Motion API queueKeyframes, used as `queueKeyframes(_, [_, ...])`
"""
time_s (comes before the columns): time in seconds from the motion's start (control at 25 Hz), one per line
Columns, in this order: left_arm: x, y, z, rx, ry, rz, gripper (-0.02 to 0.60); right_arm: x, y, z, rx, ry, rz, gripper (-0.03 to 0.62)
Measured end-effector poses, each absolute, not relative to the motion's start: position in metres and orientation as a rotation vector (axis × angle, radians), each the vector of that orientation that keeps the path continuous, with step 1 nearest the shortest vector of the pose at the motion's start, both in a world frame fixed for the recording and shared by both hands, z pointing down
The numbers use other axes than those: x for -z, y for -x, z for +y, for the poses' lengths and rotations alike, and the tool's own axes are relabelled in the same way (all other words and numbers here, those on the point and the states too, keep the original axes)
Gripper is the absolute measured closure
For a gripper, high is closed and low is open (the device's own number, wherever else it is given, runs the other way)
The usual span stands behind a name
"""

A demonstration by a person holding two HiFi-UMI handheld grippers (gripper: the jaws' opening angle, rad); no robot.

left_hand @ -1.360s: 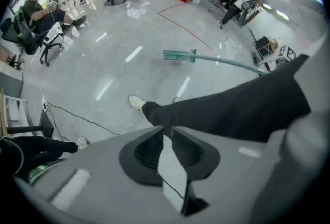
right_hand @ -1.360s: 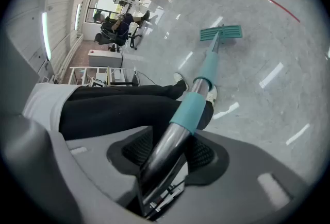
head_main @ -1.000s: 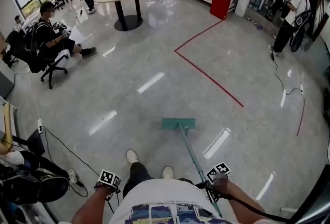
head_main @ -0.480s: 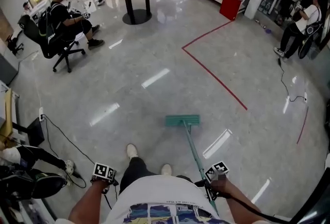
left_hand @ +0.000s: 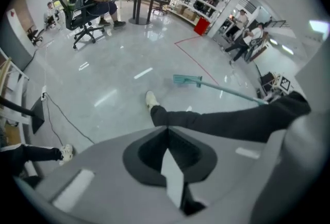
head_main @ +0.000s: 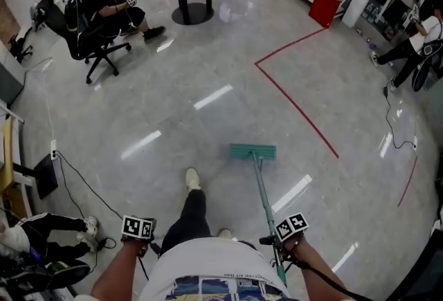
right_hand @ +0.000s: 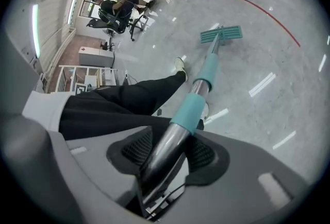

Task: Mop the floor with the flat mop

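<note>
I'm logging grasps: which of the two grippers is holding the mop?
The right gripper: its jaws are clamped on the mop handle. The left gripper is shut with nothing between its jaws, well clear of the handle.

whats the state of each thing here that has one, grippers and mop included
left gripper: jaws together, holding nothing
right gripper: shut on the mop handle
flat mop: head flat on the floor, handle slanting back to the right gripper
office chair: occupied by a seated person
</note>
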State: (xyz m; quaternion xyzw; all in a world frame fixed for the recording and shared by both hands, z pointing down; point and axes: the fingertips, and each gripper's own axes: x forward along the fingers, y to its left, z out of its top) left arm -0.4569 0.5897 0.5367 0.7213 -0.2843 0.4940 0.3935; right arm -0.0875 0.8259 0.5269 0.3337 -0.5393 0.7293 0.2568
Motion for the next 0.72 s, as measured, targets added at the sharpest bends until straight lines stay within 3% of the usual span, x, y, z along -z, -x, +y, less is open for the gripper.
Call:
queueKeyframes(0.24, [-0.531, 0.389, 0.447, -1.135, -1.893, -0.673, 0.579, -0.519, 0.062, 0.718, -2.028, -0.961, -1.445, 0.402])
queueKeyframes(0.48, [-0.471, 0.299, 0.304, -1.117, -2.077, -0.510, 0.578, -0.506, 0.030, 0.575, -2.097, -1.041, -1.450, 0.398])
queueKeyframes(0.72, [-0.430, 0.240, 0.241, -0.976, -2.150, -0.472, 0.578, -0.514, 0.012, 0.476, -2.077, -1.036, -1.495, 0.397])
